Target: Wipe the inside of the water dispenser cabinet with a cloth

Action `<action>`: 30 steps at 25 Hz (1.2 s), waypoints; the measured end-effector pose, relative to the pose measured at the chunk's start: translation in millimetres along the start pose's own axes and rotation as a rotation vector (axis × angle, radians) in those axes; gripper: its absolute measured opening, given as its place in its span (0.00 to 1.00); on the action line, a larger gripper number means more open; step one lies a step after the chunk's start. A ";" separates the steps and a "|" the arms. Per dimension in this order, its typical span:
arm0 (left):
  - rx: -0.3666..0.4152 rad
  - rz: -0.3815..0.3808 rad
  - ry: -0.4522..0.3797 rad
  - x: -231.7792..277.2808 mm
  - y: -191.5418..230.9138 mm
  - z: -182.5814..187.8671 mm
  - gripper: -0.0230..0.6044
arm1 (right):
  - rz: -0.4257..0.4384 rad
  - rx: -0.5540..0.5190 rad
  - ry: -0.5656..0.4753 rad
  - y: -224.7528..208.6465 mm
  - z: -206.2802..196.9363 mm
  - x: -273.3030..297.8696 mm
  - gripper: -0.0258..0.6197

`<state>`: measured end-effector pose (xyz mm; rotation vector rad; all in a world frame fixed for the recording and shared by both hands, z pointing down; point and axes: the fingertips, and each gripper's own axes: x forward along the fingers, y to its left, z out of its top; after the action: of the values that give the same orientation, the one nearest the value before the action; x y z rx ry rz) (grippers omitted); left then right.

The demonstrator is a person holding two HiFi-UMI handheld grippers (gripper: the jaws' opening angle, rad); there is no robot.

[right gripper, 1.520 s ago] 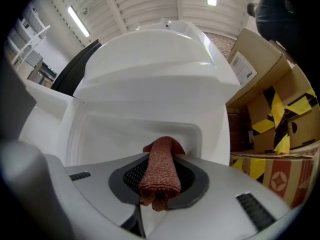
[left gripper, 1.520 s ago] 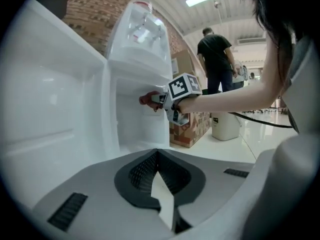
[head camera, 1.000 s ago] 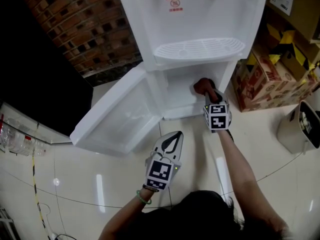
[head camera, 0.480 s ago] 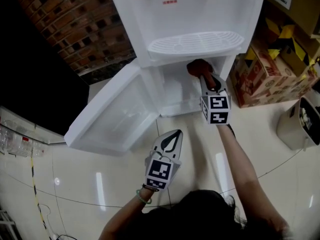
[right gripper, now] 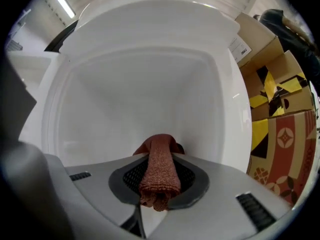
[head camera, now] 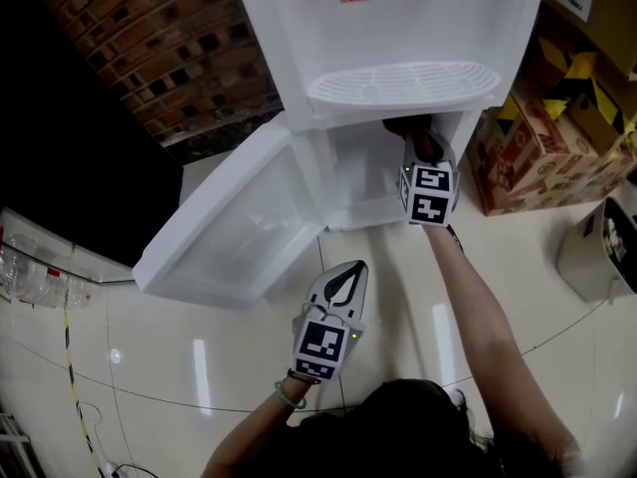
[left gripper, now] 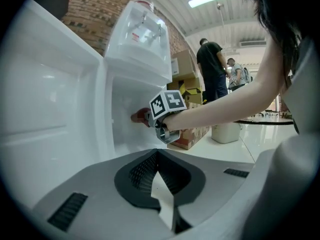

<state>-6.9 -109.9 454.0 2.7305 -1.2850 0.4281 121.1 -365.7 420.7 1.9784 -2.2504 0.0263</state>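
The white water dispenser [head camera: 398, 28] stands ahead with its lower cabinet [head camera: 363, 172] open and its door [head camera: 224, 232] swung out to the left. My right gripper [head camera: 416, 139] reaches into the cabinet's upper right, shut on a reddish-brown cloth [right gripper: 159, 171] whose front bunches toward the back wall [right gripper: 145, 104]. In the left gripper view the cloth [left gripper: 138, 117] shows at the cabinet's inner wall. My left gripper [head camera: 340, 285] hangs shut and empty over the floor in front of the cabinet.
Cardboard boxes [head camera: 557, 118] stack right of the dispenser, and a small bin [head camera: 597, 252] stands on the floor at far right. A brick wall [head camera: 169, 58] rises behind on the left. People [left gripper: 212, 74] stand in the background of the left gripper view.
My right gripper has carried the cloth upward and deeper, from the cabinet's lower opening to just under its top edge. The left gripper has stayed put.
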 end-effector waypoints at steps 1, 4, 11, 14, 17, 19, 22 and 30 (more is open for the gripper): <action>-0.003 0.002 0.002 -0.4 0.7 -1.4 0.00 | 0.000 -0.003 0.034 2.2 -11.0 -0.6 0.16; -0.011 0.005 0.003 -0.2 1.3 -4.0 0.00 | -0.006 0.018 0.148 6.4 -49.3 -5.8 0.16; -0.001 -0.007 -0.001 0.0 -2.9 -4.5 0.00 | 0.001 -0.001 0.304 10.6 -120.4 -19.8 0.17; -0.002 -0.003 0.002 -0.8 -3.3 -5.2 0.00 | 0.027 -0.014 0.311 12.1 -120.7 -17.9 0.17; -0.003 -0.003 0.001 -1.4 -5.3 -4.4 0.00 | 0.052 -0.010 0.285 12.9 -109.4 -22.5 0.17; -0.004 0.002 -0.004 -1.6 -5.4 -3.2 0.00 | 0.074 -0.009 0.234 15.6 -97.4 -30.5 0.17; -0.017 0.019 -0.013 -2.5 -4.8 -3.8 0.00 | 0.121 0.003 0.147 26.9 -81.6 -57.2 0.17; -0.064 0.067 -0.043 2.4 -16.1 -8.4 0.00 | 0.228 0.075 0.091 58.2 -77.2 -178.3 0.17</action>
<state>5.1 -99.7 463.3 2.6644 -1.3795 0.3289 92.9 -173.9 480.5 1.7053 -2.4344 0.2241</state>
